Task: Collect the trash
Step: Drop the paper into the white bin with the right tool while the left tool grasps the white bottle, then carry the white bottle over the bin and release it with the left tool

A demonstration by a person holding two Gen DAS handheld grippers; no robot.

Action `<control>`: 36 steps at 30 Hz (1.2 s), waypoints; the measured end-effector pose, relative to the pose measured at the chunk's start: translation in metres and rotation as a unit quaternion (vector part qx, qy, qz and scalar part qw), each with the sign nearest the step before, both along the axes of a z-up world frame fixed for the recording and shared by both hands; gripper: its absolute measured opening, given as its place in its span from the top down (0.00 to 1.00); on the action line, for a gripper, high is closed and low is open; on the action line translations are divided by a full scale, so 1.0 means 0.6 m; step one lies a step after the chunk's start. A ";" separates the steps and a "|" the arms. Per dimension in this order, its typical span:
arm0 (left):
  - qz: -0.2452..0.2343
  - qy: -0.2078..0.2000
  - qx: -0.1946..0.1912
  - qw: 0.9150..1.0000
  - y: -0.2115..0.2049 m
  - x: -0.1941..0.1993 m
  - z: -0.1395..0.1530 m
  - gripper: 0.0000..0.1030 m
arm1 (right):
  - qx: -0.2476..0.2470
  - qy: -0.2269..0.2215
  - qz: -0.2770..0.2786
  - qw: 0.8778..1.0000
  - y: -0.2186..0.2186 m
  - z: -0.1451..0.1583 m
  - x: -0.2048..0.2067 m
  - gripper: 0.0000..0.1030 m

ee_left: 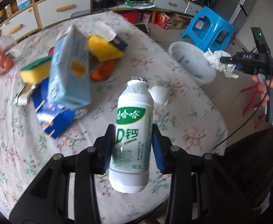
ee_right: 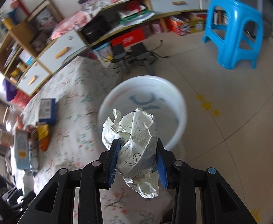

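Observation:
My left gripper (ee_left: 133, 145) is shut on a white drink bottle (ee_left: 132, 130) with a green label, held above the flowered table (ee_left: 15, 149). My right gripper (ee_right: 136, 158) is shut on a crumpled paper ball (ee_right: 136, 140), held beside the table's edge, just short of the white bin (ee_right: 175, 100). In the left wrist view the right gripper (ee_left: 228, 59) holds the paper (ee_left: 216, 59) at the bin's (ee_left: 173, 48) rim. On the table lie a light blue carton (ee_left: 69, 71), a sponge (ee_left: 35, 71), a yellow packet (ee_left: 102, 48), a blue box (ee_left: 56, 119) and a white wad (ee_left: 159, 95).
A blue plastic stool (ee_right: 233, 29) stands on the tiled floor beyond the bin. Shelves and cabinets (ee_left: 43, 13) line the far wall. A clear bag of oranges (ee_left: 1, 59) sits at the table's left. A second blue box (ee_right: 47, 110) lies on the table.

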State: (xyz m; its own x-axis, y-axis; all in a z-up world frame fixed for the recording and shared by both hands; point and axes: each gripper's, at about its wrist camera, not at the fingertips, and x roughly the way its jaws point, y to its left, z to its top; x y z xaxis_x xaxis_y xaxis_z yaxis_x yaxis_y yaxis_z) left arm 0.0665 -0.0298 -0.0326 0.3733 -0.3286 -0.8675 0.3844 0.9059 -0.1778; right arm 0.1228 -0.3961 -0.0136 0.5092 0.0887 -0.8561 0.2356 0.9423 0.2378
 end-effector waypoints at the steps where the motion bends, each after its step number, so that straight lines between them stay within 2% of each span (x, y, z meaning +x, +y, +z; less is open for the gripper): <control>1: -0.002 0.000 0.000 1.000 -0.013 0.010 0.003 0.61 | 0.000 0.001 -0.003 1.000 -0.007 -0.003 0.003 0.64; 6: -0.017 -0.005 -0.003 1.000 -0.079 0.040 0.022 0.61 | 0.012 -0.002 -0.001 1.000 -0.021 -0.014 0.017 0.63; 8: -0.025 -0.008 0.000 1.000 -0.107 0.052 0.025 0.61 | 0.023 -0.001 0.000 1.000 -0.023 -0.018 0.021 0.59; 9: -0.029 -0.008 0.002 1.000 -0.124 0.063 0.025 0.61 | 0.025 0.003 0.000 1.000 -0.024 -0.020 0.022 0.56; 11: -0.033 -0.007 0.001 0.999 -0.150 0.073 0.026 0.61 | 0.023 0.000 -0.007 1.000 -0.029 -0.016 0.018 0.40; 13: -0.037 -0.006 0.000 0.999 -0.176 0.089 0.023 0.61 | 0.024 -0.009 -0.011 1.000 -0.039 -0.008 0.013 0.36; 22: -0.047 0.016 -0.021 0.999 -0.275 0.152 -0.006 0.61 | 0.009 -0.028 -0.039 0.999 -0.089 0.012 -0.025 0.33; 26: -0.047 0.027 -0.019 0.998 -0.319 0.173 -0.021 0.61 | 0.008 -0.035 -0.050 0.998 -0.108 0.018 -0.037 0.32; 33: -0.045 0.025 -0.036 0.998 -0.340 0.193 -0.024 0.60 | -0.001 -0.039 -0.057 0.998 -0.117 0.022 -0.044 0.32; 34: -0.043 0.022 -0.036 0.998 -0.338 0.194 -0.024 0.59 | -0.001 -0.040 -0.058 0.998 -0.116 0.023 -0.044 0.32; 36: -0.037 0.012 -0.022 0.999 -0.333 0.193 -0.019 0.35 | -0.003 -0.041 -0.057 0.997 -0.117 0.025 -0.045 0.32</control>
State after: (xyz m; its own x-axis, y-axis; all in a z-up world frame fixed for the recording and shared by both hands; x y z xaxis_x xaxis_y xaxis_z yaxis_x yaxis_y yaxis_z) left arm 0.1824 -0.2298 -0.0442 0.3262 -0.3932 -0.8597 0.4445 0.8664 -0.2276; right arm 0.0959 -0.4661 0.0016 0.5849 0.0211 -0.8109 0.3219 0.9116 0.2559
